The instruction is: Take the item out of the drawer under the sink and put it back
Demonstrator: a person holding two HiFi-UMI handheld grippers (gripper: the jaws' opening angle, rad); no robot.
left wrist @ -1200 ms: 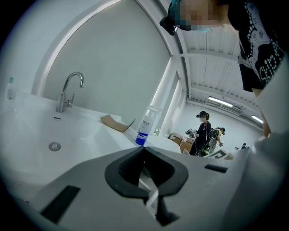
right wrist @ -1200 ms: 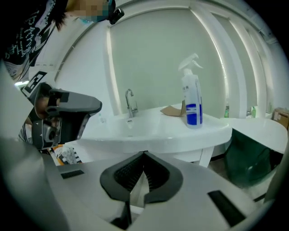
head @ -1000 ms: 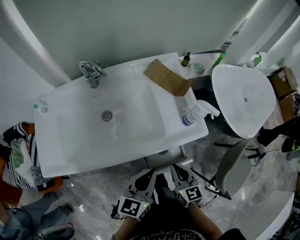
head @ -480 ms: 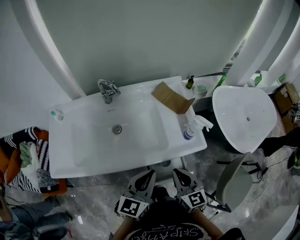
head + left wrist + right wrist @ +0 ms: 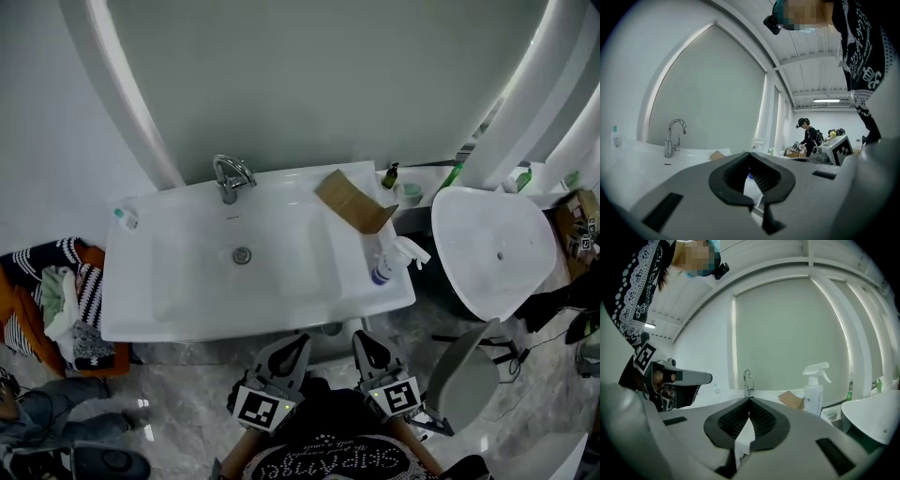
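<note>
The grey hand-held left gripper (image 5: 296, 341) and right gripper (image 5: 365, 339), both pressed shut and empty, hang before the white rectangular ceramic sink (image 5: 178, 323), its drawer and item hidden underneath; reaching them likely means lowering, then spreading one pair of jaws.

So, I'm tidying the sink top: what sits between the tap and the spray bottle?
Brown cardboard lies there on the sink top, nearer the spray bottle than the tap; the head view shows it.
</note>
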